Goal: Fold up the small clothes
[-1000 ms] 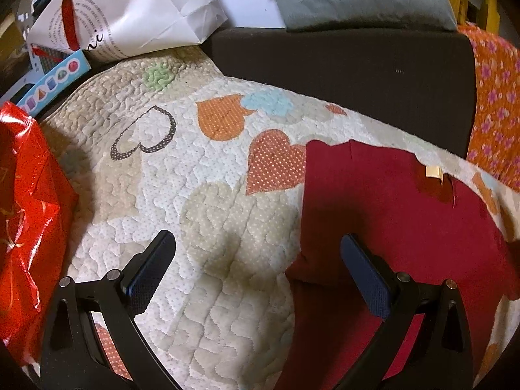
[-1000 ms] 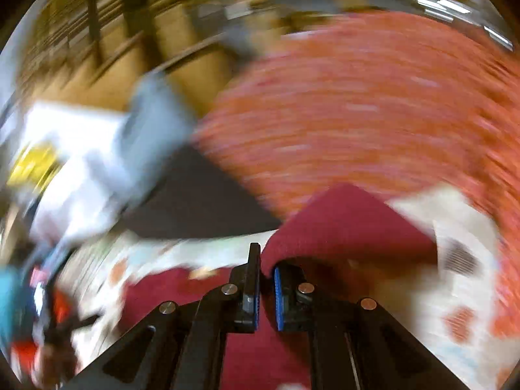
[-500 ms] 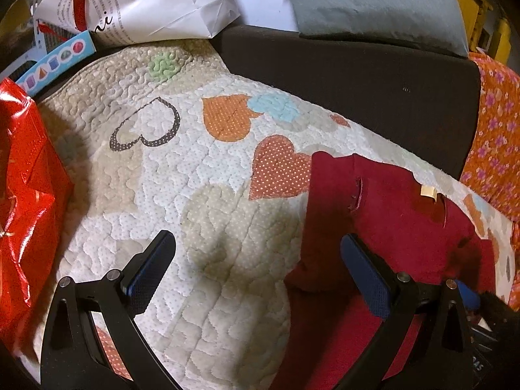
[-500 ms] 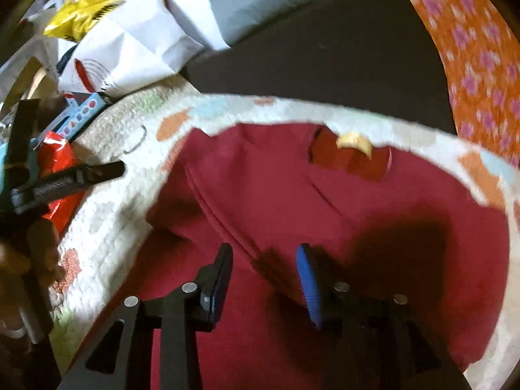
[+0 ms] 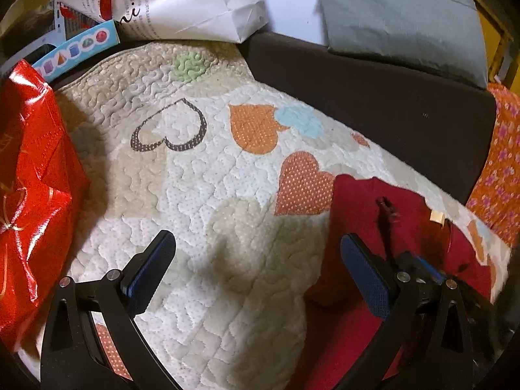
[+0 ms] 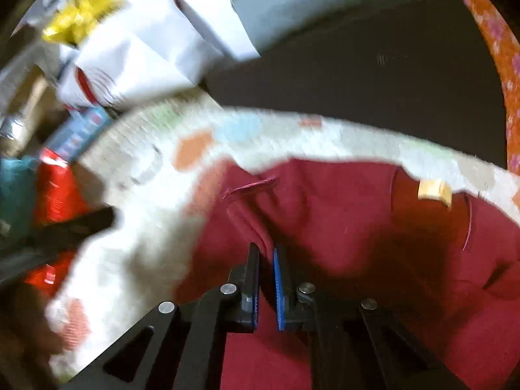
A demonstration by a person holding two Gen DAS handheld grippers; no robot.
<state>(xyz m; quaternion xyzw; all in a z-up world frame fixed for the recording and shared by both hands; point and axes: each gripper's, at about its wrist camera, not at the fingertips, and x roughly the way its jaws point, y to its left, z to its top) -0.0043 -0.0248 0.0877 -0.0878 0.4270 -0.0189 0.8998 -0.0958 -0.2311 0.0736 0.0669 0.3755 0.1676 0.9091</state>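
A dark red garment lies on the heart-patterned quilt, at the right of the left wrist view. Its neck label shows at the far edge. My left gripper is open and empty, hovering over the quilt with its right finger at the garment's left edge. My right gripper is shut on a raised fold of the red garment near its left side; it also shows in the left wrist view.
A shiny red bag stands at the quilt's left. A white paper bag and a grey cushion sit behind, on a dark sofa back. Orange flowered fabric hangs at the right.
My right gripper let go of the cloth it held, opened over the red garment, then shut on a fold near its left side. My left gripper has barely moved and stays open.
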